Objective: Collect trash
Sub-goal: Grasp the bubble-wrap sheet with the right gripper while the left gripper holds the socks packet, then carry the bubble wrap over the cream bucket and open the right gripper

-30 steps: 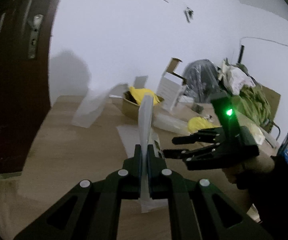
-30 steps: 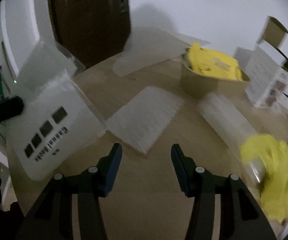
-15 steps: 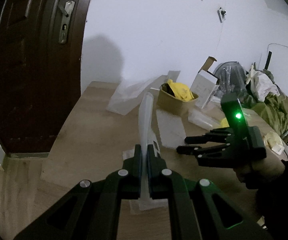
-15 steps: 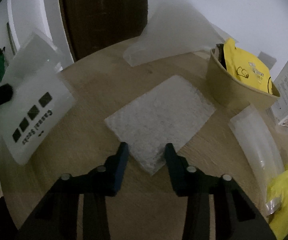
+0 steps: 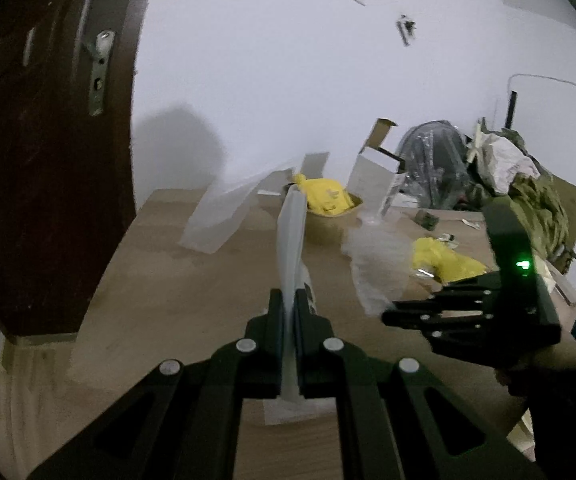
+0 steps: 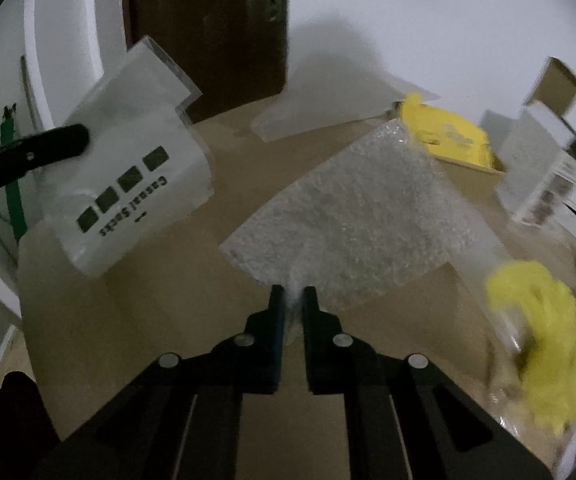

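Your left wrist camera looks along the left gripper (image 5: 288, 312) across the wooden surface (image 5: 192, 292) toward the white wall, door at its left edge. Your right wrist camera sits low over the same surface, facing the door (image 6: 208, 32) and wall. Both views share the cardboard box (image 5: 331, 224) of yellow bags; each sees the other gripper at its side, the right gripper (image 5: 391, 316) in the left view.

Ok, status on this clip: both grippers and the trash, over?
Left gripper shut on sock bag. Right gripper shut on bubble wrap sheet, lifted off table. Nothing blocking.
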The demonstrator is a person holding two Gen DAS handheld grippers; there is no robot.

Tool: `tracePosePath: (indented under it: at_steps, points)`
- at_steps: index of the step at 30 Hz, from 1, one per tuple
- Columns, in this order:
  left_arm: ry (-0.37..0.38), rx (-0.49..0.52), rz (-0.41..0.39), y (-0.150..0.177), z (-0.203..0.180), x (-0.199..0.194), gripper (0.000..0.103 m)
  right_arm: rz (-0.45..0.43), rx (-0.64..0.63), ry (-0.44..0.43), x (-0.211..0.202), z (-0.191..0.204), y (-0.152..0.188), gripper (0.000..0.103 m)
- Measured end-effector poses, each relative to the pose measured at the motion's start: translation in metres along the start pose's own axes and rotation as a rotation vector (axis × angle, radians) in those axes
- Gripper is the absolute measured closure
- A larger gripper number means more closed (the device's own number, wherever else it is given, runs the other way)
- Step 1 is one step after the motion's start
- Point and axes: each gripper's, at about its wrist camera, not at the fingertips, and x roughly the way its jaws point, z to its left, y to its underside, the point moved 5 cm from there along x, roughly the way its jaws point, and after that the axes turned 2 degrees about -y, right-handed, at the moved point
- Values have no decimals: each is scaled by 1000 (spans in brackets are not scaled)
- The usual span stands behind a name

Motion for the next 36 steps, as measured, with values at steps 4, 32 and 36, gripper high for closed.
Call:
tracePosePath:
  at_steps: [4, 32, 36]
  points:
    - [36, 21, 1, 0, -16, 3, 99, -25, 33, 31, -29, -7, 20, 95]
    - [325, 262, -8, -2, -174, 6, 99, -162, 278, 211, -155, -65, 153, 95]
    - [383, 305, -10, -2, -202, 5, 99, -180, 310, 249, -172, -72, 168, 95]
